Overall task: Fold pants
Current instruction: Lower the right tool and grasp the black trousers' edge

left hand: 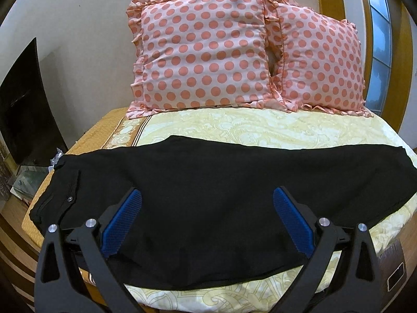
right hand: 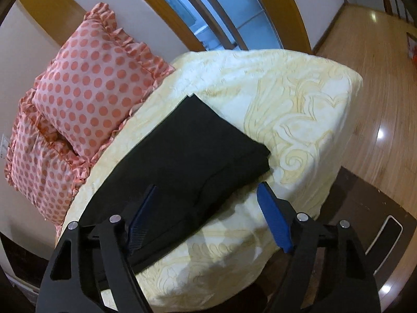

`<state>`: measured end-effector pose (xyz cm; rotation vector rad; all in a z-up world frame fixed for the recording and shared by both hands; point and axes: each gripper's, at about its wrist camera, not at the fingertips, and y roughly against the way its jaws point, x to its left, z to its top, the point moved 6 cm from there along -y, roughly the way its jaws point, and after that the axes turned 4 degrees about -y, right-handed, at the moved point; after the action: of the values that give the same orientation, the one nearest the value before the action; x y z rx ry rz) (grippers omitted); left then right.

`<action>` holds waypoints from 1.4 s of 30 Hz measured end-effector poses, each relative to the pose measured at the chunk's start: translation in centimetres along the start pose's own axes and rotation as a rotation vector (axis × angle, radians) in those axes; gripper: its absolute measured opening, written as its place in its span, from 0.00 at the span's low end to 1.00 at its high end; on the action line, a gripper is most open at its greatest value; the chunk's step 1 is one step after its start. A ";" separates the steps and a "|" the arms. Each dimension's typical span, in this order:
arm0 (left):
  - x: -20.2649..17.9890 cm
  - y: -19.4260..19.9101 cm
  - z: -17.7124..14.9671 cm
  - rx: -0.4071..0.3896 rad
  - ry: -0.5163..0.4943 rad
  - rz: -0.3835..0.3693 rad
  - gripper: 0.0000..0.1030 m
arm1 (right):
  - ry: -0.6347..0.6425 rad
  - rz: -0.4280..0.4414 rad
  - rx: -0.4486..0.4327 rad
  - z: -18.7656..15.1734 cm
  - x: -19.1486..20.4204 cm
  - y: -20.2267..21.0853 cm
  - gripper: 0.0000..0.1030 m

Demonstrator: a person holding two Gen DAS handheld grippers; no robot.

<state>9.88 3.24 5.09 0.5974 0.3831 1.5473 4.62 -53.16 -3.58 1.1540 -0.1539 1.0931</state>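
Black pants [left hand: 203, 182] lie flat across a bed with a cream patterned cover [left hand: 260, 127], legs stacked, waistband with a button at the left. My left gripper [left hand: 207, 195] is open and hovers over the middle of the pants, holding nothing. In the right wrist view the leg end of the pants [right hand: 192, 151] lies on the cover [right hand: 299, 99]. My right gripper [right hand: 208, 190] is open above the near edge of the legs, empty.
Two pink polka-dot pillows [left hand: 208, 52] lean against the wall at the bed's head, also in the right wrist view [right hand: 93, 83]. A dark screen [left hand: 23, 109] stands left of the bed. A wooden floor [right hand: 378, 83] lies beyond the bed's right edge.
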 end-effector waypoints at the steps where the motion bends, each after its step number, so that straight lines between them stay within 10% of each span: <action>1: 0.0 -0.1 -0.1 0.003 0.002 -0.004 0.98 | -0.010 0.008 -0.001 0.1 0.0 -0.1 0.73; 7: 0.4 -0.6 -0.6 0.015 0.016 -0.010 0.98 | -0.059 0.059 -0.058 0.4 -0.7 -0.4 0.55; 12: 1.3 -0.6 -0.9 0.013 0.032 0.001 0.98 | -0.058 0.072 -0.066 0.1 -0.6 -0.9 0.13; 23: 5.4 0.5 -1.3 -0.017 0.107 0.064 0.98 | 0.346 0.227 -0.133 -2.7 14.7 2.7 0.07; 32: 11.3 2.3 -3.3 -0.016 0.208 0.179 0.98 | 0.753 0.628 0.148 -20.3 37.0 0.3 0.07; 37: 15.5 3.7 -5.2 -0.005 0.272 0.257 0.98 | 0.976 0.625 0.392 -33.6 41.3 -3.8 0.07; 42: 19.6 4.7 -7.2 0.016 0.333 0.325 0.98 | 0.976 0.598 0.440 -36.9 41.5 -5.1 0.07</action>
<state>2.02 23.18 4.72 0.4269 0.5711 1.9665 14.43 1.46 1.39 0.8344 0.5649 2.1889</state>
